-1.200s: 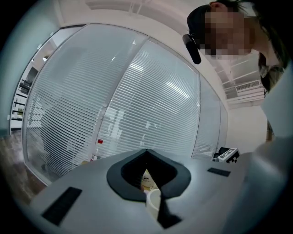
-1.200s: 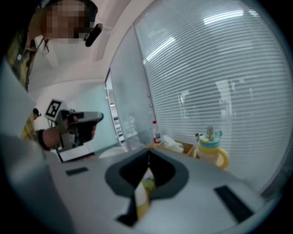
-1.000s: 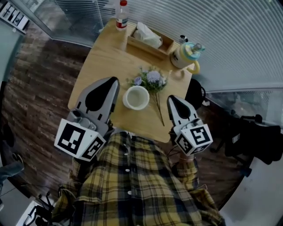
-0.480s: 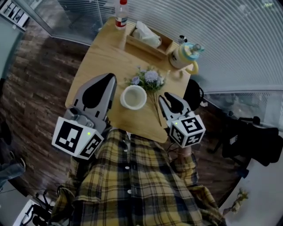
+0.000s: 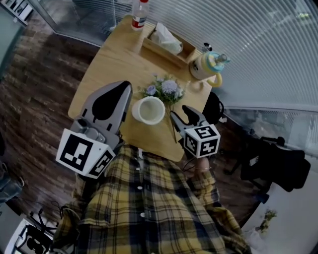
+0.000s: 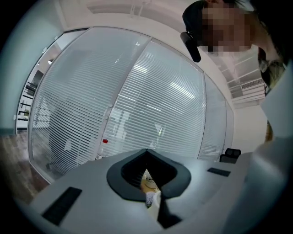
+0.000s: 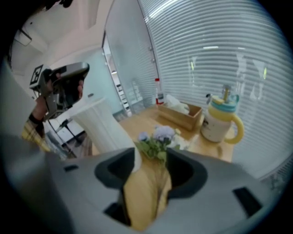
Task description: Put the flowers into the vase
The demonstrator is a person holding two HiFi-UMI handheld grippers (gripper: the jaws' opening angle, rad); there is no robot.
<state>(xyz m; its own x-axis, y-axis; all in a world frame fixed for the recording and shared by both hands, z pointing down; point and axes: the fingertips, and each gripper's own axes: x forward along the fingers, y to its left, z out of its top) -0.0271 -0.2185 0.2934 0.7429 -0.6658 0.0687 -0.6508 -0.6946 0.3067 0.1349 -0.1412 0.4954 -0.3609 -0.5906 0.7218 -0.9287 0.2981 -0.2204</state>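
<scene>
A small bunch of purple and white flowers (image 5: 166,90) lies on the wooden table (image 5: 109,64), its stems running toward me. A white vase (image 5: 149,110) stands upright just left of the bunch. My right gripper (image 5: 182,115) tilts down over the stem ends; its jaws have just been opening and now stand open, with nothing pressed between them. In the right gripper view the flowers (image 7: 158,139) lie just beyond the right gripper (image 7: 146,183), with the vase (image 7: 103,125) at the left. My left gripper (image 5: 107,101) hangs left of the vase, jaws together and empty.
At the table's far side stand a wooden tissue box (image 5: 169,45), a plastic bottle (image 5: 139,15) and a yellow-handled jug (image 5: 206,67). A dark chair (image 5: 273,166) stands at the right on the floor. Glass walls with blinds stand behind the table.
The right gripper has sunk toward the table near the flower stems, tipped further down, and its jaws have gone from shut to open. The left gripper has stayed put.
</scene>
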